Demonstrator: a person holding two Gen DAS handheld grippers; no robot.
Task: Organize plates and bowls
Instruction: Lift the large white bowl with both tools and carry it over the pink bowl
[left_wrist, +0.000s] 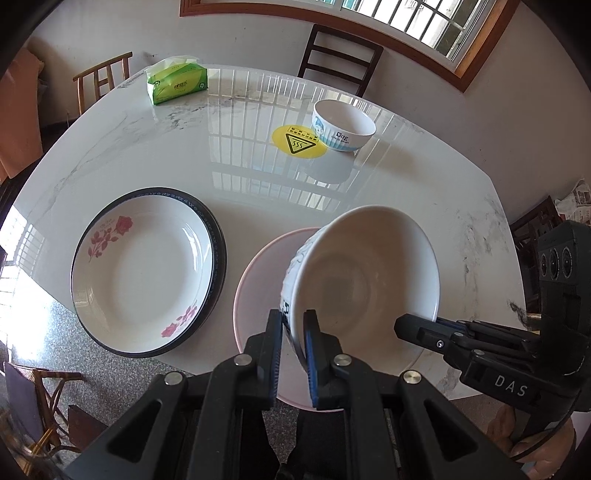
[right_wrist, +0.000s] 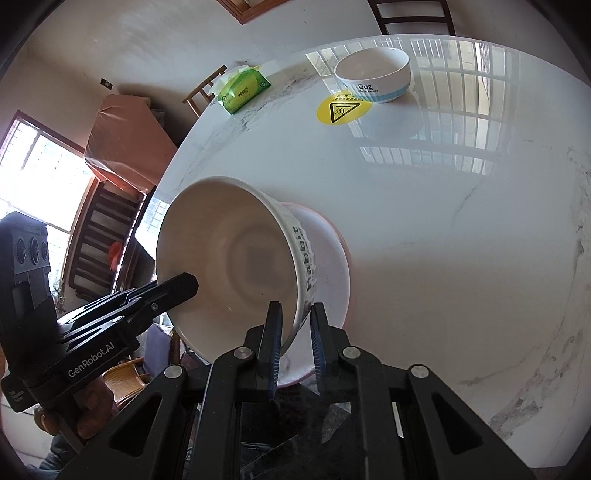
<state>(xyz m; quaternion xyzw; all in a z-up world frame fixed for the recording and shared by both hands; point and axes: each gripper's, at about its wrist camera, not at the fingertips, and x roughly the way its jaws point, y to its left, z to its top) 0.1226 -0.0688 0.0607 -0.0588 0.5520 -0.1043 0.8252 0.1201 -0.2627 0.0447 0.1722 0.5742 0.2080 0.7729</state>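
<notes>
A large white bowl (left_wrist: 365, 277) with black "Rabbit" lettering is held above a pink-rimmed plate (left_wrist: 258, 280) near the table's front edge. My left gripper (left_wrist: 293, 325) is shut on the bowl's near-left rim. My right gripper (right_wrist: 295, 314) is shut on the opposite rim, where the lettering is; the bowl (right_wrist: 229, 254) and pink plate (right_wrist: 328, 254) show there too. Each gripper appears in the other's view, the right (left_wrist: 417, 328) and the left (right_wrist: 184, 286). A stack of rose-patterned plates (left_wrist: 147, 269) with dark rims lies to the left. A small "Dog" bowl (left_wrist: 343, 125) stands at the far side.
The white marble table (left_wrist: 184, 162) carries a yellow heat-warning sticker (left_wrist: 299, 142) beside the small bowl and a green tissue pack (left_wrist: 177, 79) at the far left. Wooden chairs (left_wrist: 340, 59) stand around the table, under a window.
</notes>
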